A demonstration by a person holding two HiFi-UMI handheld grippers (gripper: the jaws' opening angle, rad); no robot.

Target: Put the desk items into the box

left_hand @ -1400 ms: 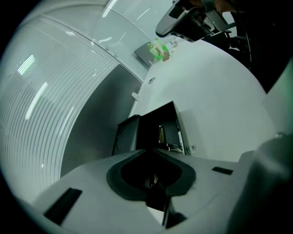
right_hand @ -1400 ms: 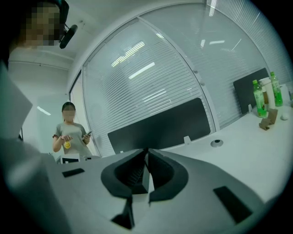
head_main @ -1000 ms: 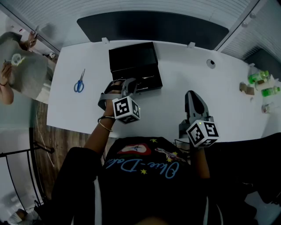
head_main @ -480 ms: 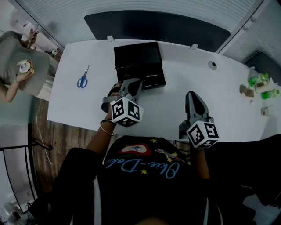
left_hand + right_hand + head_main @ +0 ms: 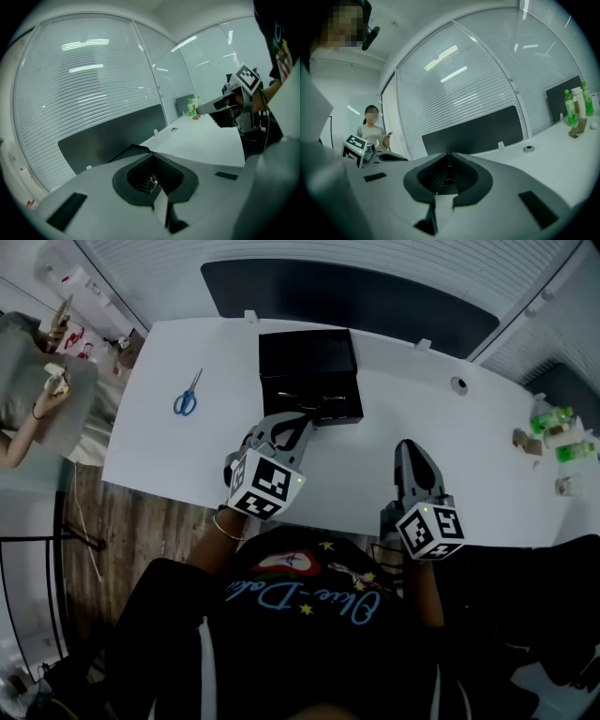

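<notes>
1. The scissors [image 5: 187, 395] lie flat on the left part of the white desk [image 5: 375, 460], well apart from everything else. Their long axis runs away from the person: the blue handles are nearer, and the blades point to the far edge, leaning a little right.
2. The black box [image 5: 309, 352] sits open at the far middle of the desk, with its longer side running left to right. The lid is laid back on the far side and the tray faces the person. Something small and shiny lies in the tray, too small to name.
3. The left gripper [image 5: 300, 421] points at the near edge of the box, its tip just beside that edge. Its own view shows the fingers closed together with nothing between them.
4. The right gripper [image 5: 410, 442] hangs over bare desk to the right of the box, pointing to the far edge. Its fingers are also together and empty.
5. Each gripper's cube carries black-and-white square patterns, not words.
6. The shirt [image 5: 300, 601] has looping blue script that seems to start with "Blue", but it is seen upside down.
7. The labels on the green bottles [image 5: 551, 416] at the far right are too small to read.
</notes>
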